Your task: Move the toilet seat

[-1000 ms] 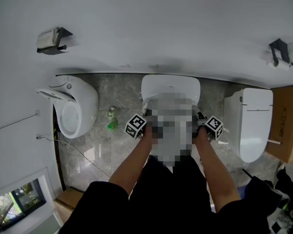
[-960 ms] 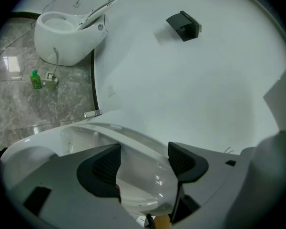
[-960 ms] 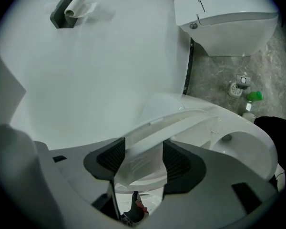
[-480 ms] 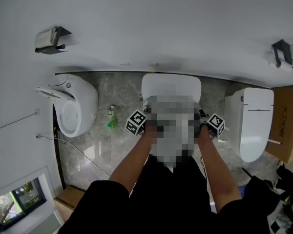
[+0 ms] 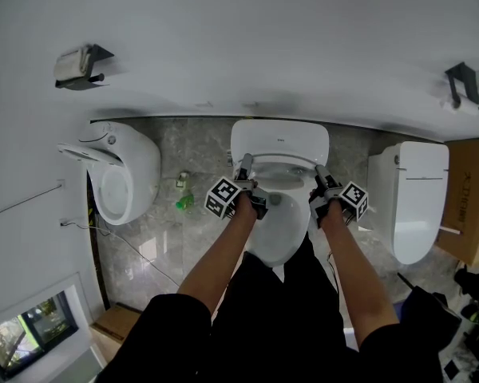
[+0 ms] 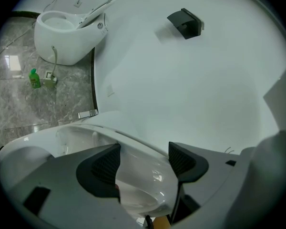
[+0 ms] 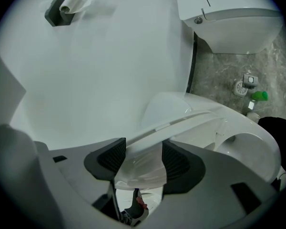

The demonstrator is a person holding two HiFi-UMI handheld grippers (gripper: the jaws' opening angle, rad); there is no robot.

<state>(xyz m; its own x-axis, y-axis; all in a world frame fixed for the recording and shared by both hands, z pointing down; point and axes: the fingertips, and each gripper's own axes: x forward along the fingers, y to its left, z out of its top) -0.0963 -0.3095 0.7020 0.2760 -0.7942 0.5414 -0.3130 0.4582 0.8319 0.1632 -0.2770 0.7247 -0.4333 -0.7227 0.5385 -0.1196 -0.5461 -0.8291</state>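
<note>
The middle white toilet (image 5: 278,138) stands against the wall with its bowl (image 5: 275,218) open below me. Its toilet seat (image 5: 281,166) is tilted up off the bowl between both grippers. My left gripper (image 5: 245,164) grips the seat's left edge; in the left gripper view the glossy white seat rim (image 6: 143,175) fills the gap between the pads (image 6: 102,163). My right gripper (image 5: 320,172) is shut on the right edge, with the seat (image 7: 143,168) pinched between its pads (image 7: 115,157).
A second toilet (image 5: 124,174) with its lid raised stands to the left, and a closed one (image 5: 411,198) to the right. A green bottle (image 5: 184,206) sits on the marble floor. Paper holders (image 5: 80,64) (image 5: 463,86) hang on the wall. A cardboard box (image 5: 467,198) is at far right.
Both grippers have stayed at the sides of the middle toilet, shifting only slightly toward the wall. A patch hid the seat in the earlier frames, so its motion cannot be told.
</note>
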